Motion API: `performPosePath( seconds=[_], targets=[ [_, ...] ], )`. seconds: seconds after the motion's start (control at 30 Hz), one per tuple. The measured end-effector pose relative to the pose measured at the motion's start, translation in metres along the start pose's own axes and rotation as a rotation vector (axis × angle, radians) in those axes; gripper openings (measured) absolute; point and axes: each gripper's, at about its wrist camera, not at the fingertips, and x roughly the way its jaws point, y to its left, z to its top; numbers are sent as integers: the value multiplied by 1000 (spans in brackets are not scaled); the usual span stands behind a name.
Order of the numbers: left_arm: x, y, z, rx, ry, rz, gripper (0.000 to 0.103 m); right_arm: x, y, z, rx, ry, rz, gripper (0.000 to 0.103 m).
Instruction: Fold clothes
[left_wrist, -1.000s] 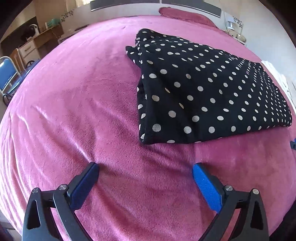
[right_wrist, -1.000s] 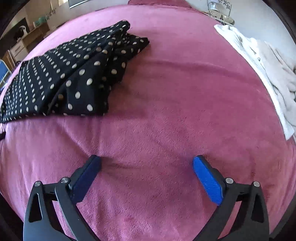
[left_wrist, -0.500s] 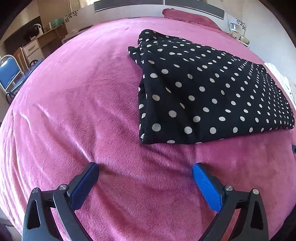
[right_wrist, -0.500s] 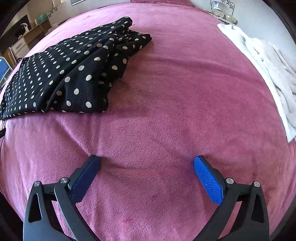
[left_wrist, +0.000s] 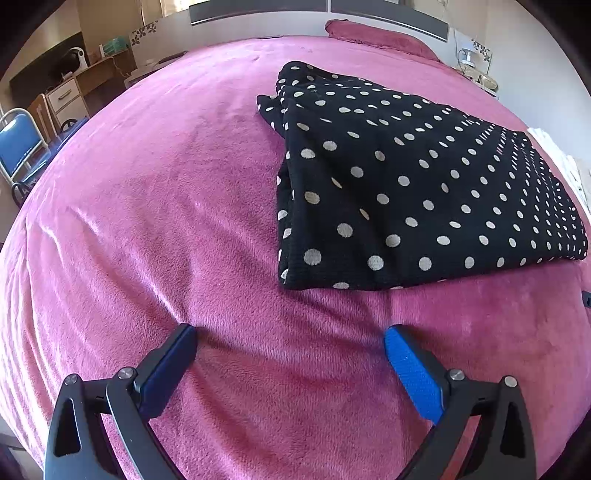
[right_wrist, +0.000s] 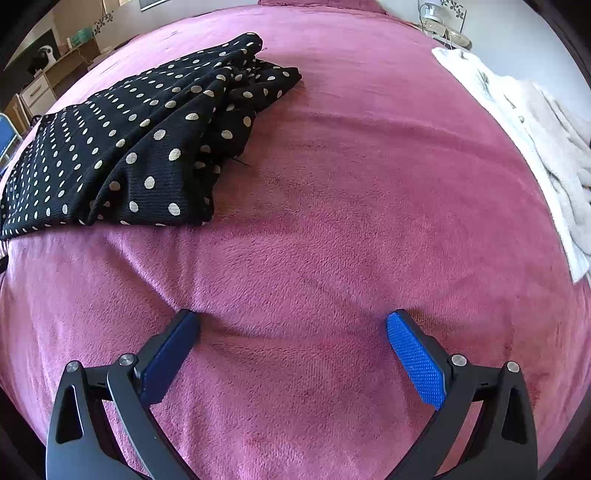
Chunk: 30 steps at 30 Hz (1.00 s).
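A home bedroom: a bed under a pink blanket, headboard, pillow, bedside desk.

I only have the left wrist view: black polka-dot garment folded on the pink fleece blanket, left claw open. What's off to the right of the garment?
Observer: A pile of white and cream towelling laundry lies along the blanket's right edge, apart from the black polka-dot garment.
Operator: Is the right claw holding anything?
Observer: No, the right claw is open over bare blanket.
Operator: Is the garment's right side tidy?
Observer: Not quite; its far right end is bunched in loose folds, and a corner juts out toward the blanket's middle.
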Motion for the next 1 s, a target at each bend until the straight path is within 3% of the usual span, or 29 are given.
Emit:
performPosePath(
  seconds=[0.13,0.2,0.27,0.37,0.47,0.6,0.83,0.93,1.0],
  targets=[
    [-13,6,2,2,-1,-10,103,-17,24,1,-25,-58,-27,103],
    [-42,9,-4,22,-20,-21,103,-37,30,3,-33,-143,-19,103],
    [-53,0,11,36,-106,-10,103,-54,36,7,-24,-204,21,103],
    [-78,-16,33,34,-203,-71,103,-76,49,22,-42,-258,115,103],
    [-67,-37,68,46,-187,-117,103,-69,71,45,-79,-256,146,103],
    [-11,-65,121,54,-138,-147,103,-38,83,77,-105,-196,214,103],
    [37,-74,152,91,-61,-107,103,13,98,119,-136,-68,261,103],
    [30,-66,157,104,-75,-98,103,15,77,125,-83,-73,340,103],
    [7,-61,161,85,-159,-114,103,-3,70,127,-65,-114,338,103]
  ],
)
